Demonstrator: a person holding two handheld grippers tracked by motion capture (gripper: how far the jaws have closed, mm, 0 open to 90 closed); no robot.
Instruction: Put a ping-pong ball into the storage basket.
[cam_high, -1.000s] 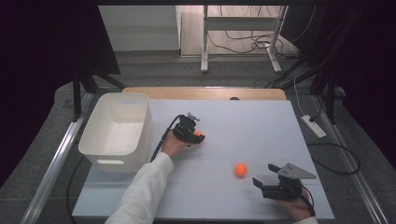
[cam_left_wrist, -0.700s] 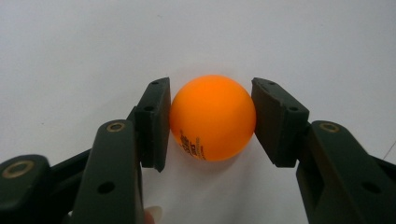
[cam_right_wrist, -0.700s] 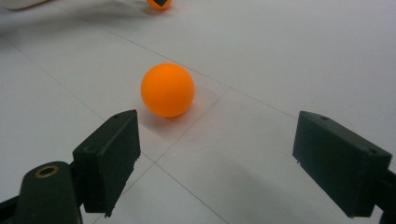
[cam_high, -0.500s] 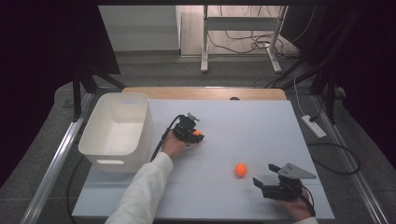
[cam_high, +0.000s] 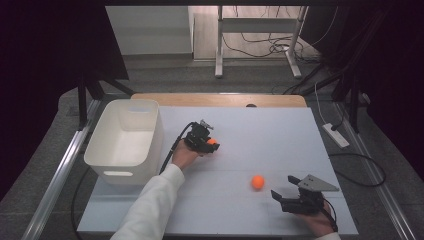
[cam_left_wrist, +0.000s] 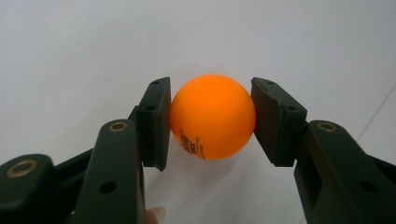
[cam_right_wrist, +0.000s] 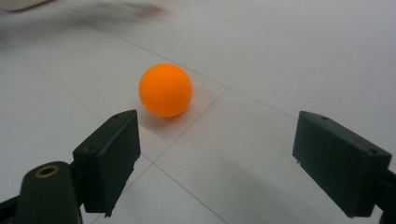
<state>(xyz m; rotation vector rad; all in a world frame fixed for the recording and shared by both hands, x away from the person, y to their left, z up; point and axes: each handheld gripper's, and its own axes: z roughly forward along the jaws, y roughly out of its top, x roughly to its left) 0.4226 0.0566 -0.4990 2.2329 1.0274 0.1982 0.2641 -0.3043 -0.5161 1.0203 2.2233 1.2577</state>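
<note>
The left gripper has its jaws clamped on an orange ball; its own view reveals black print on the ball, unreadable from the high view. The right gripper, jaws wide apart, has a second ball at its eleven o'clock on the table, untouched.

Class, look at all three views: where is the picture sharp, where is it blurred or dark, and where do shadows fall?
Left gripper view: the held ball is sharp, its print readable, with a soft shadow beneath. Right gripper view: the loose ball is crisp with a faint shadow, while the far top edge is smeared. High view: the table is evenly lit, the surroundings fall into darkness, and the basket looks slightly soft.
</note>
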